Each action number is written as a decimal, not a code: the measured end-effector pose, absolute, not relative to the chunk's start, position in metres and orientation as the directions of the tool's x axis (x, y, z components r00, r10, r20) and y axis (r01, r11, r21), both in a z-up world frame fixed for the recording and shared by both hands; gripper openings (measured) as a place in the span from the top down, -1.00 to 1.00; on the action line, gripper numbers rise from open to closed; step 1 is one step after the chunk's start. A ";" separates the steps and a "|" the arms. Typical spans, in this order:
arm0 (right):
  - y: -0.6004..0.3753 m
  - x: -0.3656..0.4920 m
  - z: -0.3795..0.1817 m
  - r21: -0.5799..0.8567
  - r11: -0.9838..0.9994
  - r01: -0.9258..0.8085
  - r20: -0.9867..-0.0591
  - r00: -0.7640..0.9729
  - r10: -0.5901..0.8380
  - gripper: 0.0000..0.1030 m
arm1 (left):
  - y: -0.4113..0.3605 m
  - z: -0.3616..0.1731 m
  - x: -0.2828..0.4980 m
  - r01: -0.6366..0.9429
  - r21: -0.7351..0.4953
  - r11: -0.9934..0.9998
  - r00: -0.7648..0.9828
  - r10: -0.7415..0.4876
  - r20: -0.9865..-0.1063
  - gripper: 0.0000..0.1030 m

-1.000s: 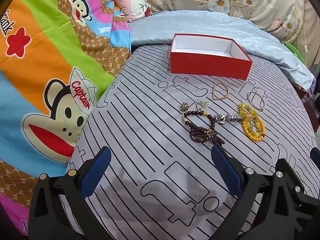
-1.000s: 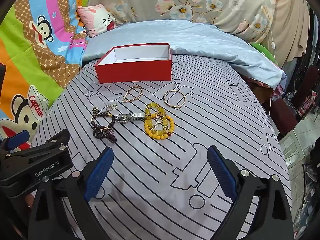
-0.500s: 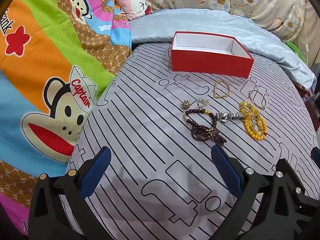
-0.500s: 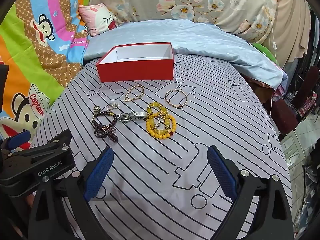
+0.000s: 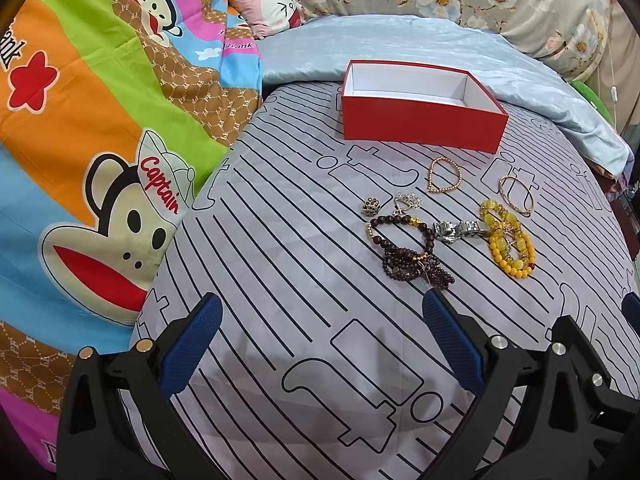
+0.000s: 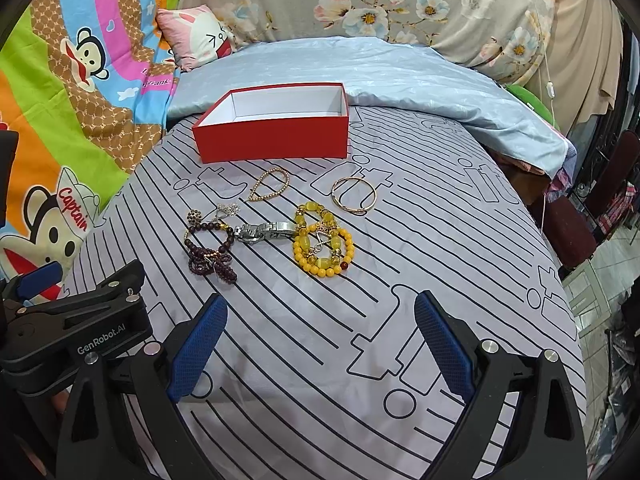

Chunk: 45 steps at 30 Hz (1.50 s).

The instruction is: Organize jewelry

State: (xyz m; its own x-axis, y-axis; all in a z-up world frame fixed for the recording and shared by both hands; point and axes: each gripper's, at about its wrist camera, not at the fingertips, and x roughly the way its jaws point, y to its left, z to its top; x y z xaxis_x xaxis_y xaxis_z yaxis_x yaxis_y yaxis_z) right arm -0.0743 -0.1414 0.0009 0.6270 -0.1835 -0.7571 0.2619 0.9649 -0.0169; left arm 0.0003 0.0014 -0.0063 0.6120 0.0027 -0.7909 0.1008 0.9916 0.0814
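Right wrist: both tools (image 6: 318, 340) (image 5: 320, 336) spread wide, empty; bare sheet (image 6: 360, 320) before jewelry (image 6: 320, 244); box (image 6: 276, 138) seemingly empty.

A striped grey bedsheet (image 5: 280, 264) spreads ahead of the grippers, a cartoon monkey blanket (image 5: 100, 128) to their left, a pale blue quilt (image 6: 380, 72) and floral fabric (image 6: 400, 4) beyond.

We note a bed (image 6: 400, 312) under a grey sheet printed with black lines. Directly on it, ahead of both tongs: an open red box (image 6: 276, 136) farthest off; nearer, a gold bead bracelet (image 6: 269, 189) and gold bangle (image 6: 354, 199); nearer still, a dark bead cluster (image 6: 210, 254), silver watch (image 6: 262, 232) and yellow bead bracelets (image 6: 322, 248), touching in a row. A pale blue quilt (image 6: 380, 68) lies beyond the box.
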 end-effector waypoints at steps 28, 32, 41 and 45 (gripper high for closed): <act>-0.142 -0.074 0.000 -0.012 0.965 0.263 -0.757 0.628 -0.180 -0.80 | 0.000 -0.009 0.001 0.102 0.083 0.991 0.612 0.004 -0.791 -0.90; -0.142 -0.073 0.000 -0.012 0.965 0.263 -0.757 0.628 -0.180 -0.80 | 0.000 -0.009 0.001 0.102 0.084 0.991 0.612 0.004 -0.791 -0.90; -0.142 -0.073 0.000 -0.010 0.965 0.261 -0.758 0.628 -0.178 -0.80 | 0.000 -0.009 0.001 0.102 0.084 0.991 0.611 0.004 -0.791 -0.90; -0.142 -0.073 0.000 -0.012 0.965 0.260 -0.758 0.628 -0.179 -0.80 | 0.000 -0.010 0.001 0.102 0.083 0.991 0.610 0.004 -0.792 -0.90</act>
State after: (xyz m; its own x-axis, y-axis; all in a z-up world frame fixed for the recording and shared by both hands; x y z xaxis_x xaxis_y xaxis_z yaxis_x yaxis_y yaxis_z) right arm -0.0730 -0.1419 0.0005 0.6279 -0.1786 -0.7575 0.2603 0.9654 -0.0118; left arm 0.0012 -0.0002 -0.0097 0.6104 0.0037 -0.7921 0.1024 0.9912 0.0835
